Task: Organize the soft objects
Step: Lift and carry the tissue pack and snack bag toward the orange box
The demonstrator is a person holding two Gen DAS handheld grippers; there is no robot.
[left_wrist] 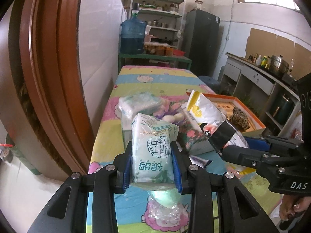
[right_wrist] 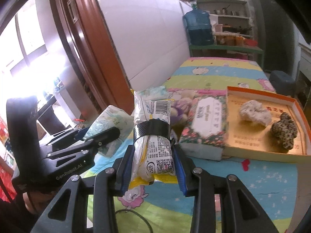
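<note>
My left gripper [left_wrist: 153,155] is shut on a pale green tissue pack [left_wrist: 153,145], held above the table. My right gripper [right_wrist: 153,151] is shut on a white and yellow plastic pack [right_wrist: 153,136] bound with black tape, also held above the table. The right gripper [left_wrist: 223,145] and its pack [left_wrist: 206,114] show in the left wrist view; the left gripper [right_wrist: 101,134] and tissue pack [right_wrist: 107,120] show at left in the right wrist view. An orange-rimmed box lid [right_wrist: 299,104] holds a white fluffy lump [right_wrist: 254,112] and a leopard-print soft item [right_wrist: 283,132].
A floral tissue box [right_wrist: 204,124] lies beside the lid on the striped cartoon tablecloth [right_wrist: 213,73]. Another plastic-wrapped pack [left_wrist: 140,103] lies further back. A brown door frame [left_wrist: 48,68] is at left. A water jug [left_wrist: 133,36], shelves and fridge stand behind.
</note>
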